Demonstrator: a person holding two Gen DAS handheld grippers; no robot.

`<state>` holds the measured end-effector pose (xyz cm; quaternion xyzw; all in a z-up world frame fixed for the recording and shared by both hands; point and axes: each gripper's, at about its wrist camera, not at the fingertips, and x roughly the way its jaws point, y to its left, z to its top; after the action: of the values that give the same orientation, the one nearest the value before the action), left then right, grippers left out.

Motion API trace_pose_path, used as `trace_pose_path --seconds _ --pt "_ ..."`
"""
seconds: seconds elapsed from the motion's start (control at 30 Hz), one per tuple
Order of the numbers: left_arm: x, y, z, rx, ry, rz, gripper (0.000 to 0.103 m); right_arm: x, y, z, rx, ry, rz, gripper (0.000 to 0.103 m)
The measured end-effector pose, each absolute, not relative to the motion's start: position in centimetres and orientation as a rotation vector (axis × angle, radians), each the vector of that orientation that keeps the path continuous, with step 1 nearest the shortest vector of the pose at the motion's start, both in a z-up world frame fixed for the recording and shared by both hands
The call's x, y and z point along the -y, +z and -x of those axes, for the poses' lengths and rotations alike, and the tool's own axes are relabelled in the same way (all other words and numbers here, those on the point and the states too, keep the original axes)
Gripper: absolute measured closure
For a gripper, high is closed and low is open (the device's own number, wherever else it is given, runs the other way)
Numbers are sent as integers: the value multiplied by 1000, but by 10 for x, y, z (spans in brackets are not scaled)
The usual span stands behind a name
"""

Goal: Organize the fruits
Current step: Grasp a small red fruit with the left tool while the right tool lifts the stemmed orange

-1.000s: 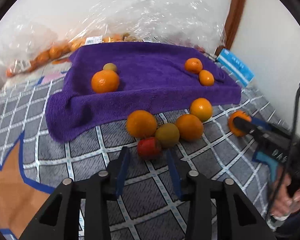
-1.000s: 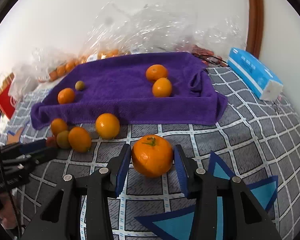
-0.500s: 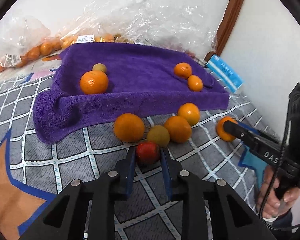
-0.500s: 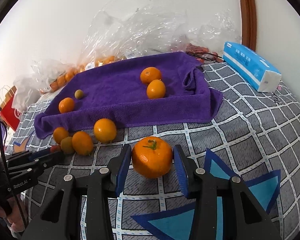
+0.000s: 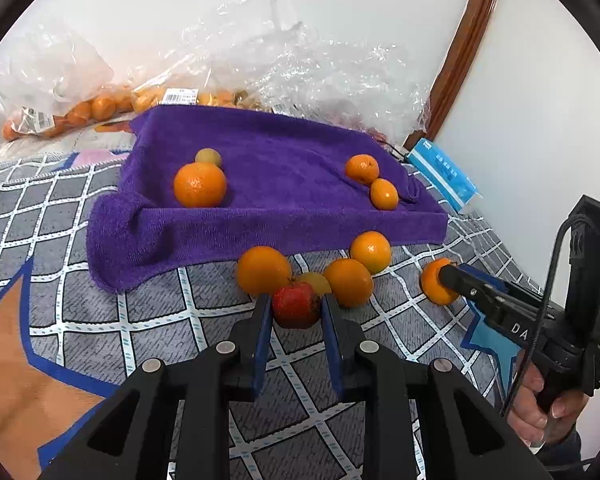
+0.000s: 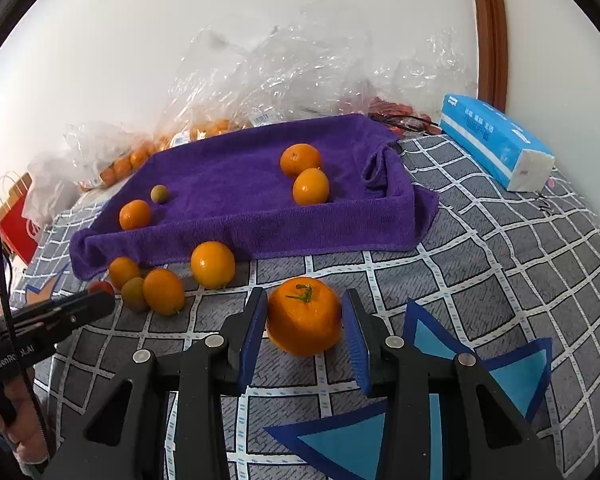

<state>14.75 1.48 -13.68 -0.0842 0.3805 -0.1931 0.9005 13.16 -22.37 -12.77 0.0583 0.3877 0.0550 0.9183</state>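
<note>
Your left gripper point(image 5: 293, 312) is closed on the small red fruit point(image 5: 294, 303), both blue pads pressing its sides, and the fruit sits at the front of a little cluster of oranges point(image 5: 348, 281) on the checked blanket point(image 5: 148, 320), just in front of the purple towel point(image 5: 268, 184). You hold it low and by the sides because the neighbours touch it from behind, so only the front is free for the fingers. Your right gripper point(image 6: 305, 320) has the big orange with the green stalk point(image 6: 304, 316) between its pads; the jaws have just been closing, the left pad touches the skin, and on the right I cannot tell if a thin gap remains. This orange stands alone on the blanket, well apart from the cluster, so the grasp is easy. The towel seems to be the place for sorted fruit: two oranges point(image 6: 305, 174) lie at its right end, one orange point(image 6: 134, 214) with a small greenish fruit point(image 6: 159, 193) at its left. I judge that each fruit should go to the group of its own kind
</note>
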Motion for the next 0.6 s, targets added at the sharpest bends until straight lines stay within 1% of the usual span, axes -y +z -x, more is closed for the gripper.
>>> trace_pose_path --seconds 0.1,0.17,0.23,0.3,0.47,0.6 --pt "-16 -137 -148 -790 -393 177 79 218 -129 -132 -811 115 -79 63" --pt "-15 -136 -147 -785 -392 176 79 210 -137 -138 -868 109 -10 59" --pt "-15 -134 -146 -778 -394 172 79 207 -145 -146 -926 94 9 59" --pt "-14 -133 -144 -774 -395 169 79 208 -143 -147 -912 91 -4 62" --pt "-15 -132 -143 -768 -389 174 79 214 -134 -137 -835 78 -26 62" --pt "-17 -130 -142 -759 -375 181 79 215 -126 -131 -810 50 -5 62"
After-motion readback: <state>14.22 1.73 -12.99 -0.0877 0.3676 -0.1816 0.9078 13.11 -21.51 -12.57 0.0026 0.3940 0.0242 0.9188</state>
